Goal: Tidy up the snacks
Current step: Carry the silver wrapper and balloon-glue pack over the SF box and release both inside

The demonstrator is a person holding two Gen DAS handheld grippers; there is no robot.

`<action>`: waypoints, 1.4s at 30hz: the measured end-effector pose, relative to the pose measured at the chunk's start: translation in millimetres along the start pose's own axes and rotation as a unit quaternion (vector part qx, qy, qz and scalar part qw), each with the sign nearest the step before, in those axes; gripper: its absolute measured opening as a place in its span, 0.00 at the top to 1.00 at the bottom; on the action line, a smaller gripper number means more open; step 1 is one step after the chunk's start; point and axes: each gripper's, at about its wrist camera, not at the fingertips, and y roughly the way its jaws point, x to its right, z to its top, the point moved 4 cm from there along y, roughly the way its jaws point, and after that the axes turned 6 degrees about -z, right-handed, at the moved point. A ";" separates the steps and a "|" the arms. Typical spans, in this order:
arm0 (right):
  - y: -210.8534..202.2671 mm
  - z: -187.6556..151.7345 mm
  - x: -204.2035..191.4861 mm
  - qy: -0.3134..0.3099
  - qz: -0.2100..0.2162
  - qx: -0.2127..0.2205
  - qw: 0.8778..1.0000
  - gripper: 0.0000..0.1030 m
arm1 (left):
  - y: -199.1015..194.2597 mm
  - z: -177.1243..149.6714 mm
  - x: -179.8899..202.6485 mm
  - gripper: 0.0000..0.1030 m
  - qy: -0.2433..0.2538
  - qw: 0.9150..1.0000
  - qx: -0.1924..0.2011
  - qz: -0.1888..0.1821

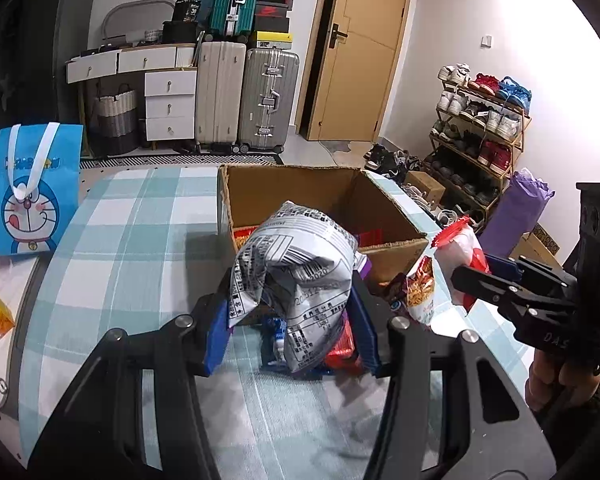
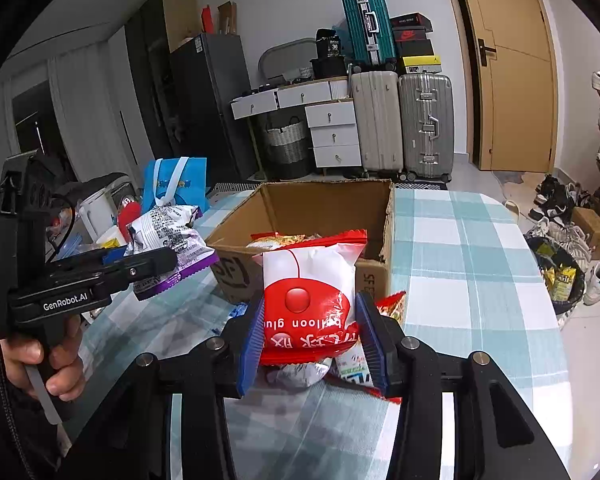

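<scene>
My left gripper (image 1: 292, 320) is shut on a silver and purple snack bag (image 1: 296, 272), held above the table just in front of the open cardboard box (image 1: 392, 204). It also shows in the right wrist view (image 2: 168, 240). My right gripper (image 2: 312, 340) is shut on a red and white snack bag (image 2: 308, 292), held in front of the box (image 2: 388, 220). That bag shows in the left wrist view (image 1: 460, 256) at the right. Some snacks lie inside the box (image 2: 284, 240). More snack packs lie on the table under both grippers (image 1: 340, 352).
The table has a blue checked cloth (image 1: 120, 248). A blue Doraemon bag (image 1: 32, 188) stands at its left. Suitcases (image 1: 260, 100), drawers and a shoe rack (image 1: 480, 128) stand behind. A bin (image 2: 556, 276) sits on the floor at the right.
</scene>
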 end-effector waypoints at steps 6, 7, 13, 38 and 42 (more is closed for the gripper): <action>9.6 8.3 1.1 -0.003 0.002 0.003 1.000 0.57 | 10.3 12.4 0.6 0.52 0.001 1.000 0.003 -0.002; 10.4 10.1 1.3 -0.004 0.000 0.004 1.000 0.57 | 11.5 14.7 0.8 0.52 0.003 1.000 0.003 -0.001; 13.7 25.7 6.0 0.001 0.002 0.016 1.000 0.57 | 22.4 26.3 0.6 0.52 0.006 1.000 0.005 0.000; 77.2 54.0 11.4 0.017 0.011 0.017 1.000 0.57 | 93.0 54.2 -22.6 0.52 -0.008 1.000 -0.005 0.012; 85.9 53.7 13.6 0.022 0.005 0.014 1.000 0.57 | 106.7 59.2 -27.4 0.52 -0.012 1.000 -0.007 0.014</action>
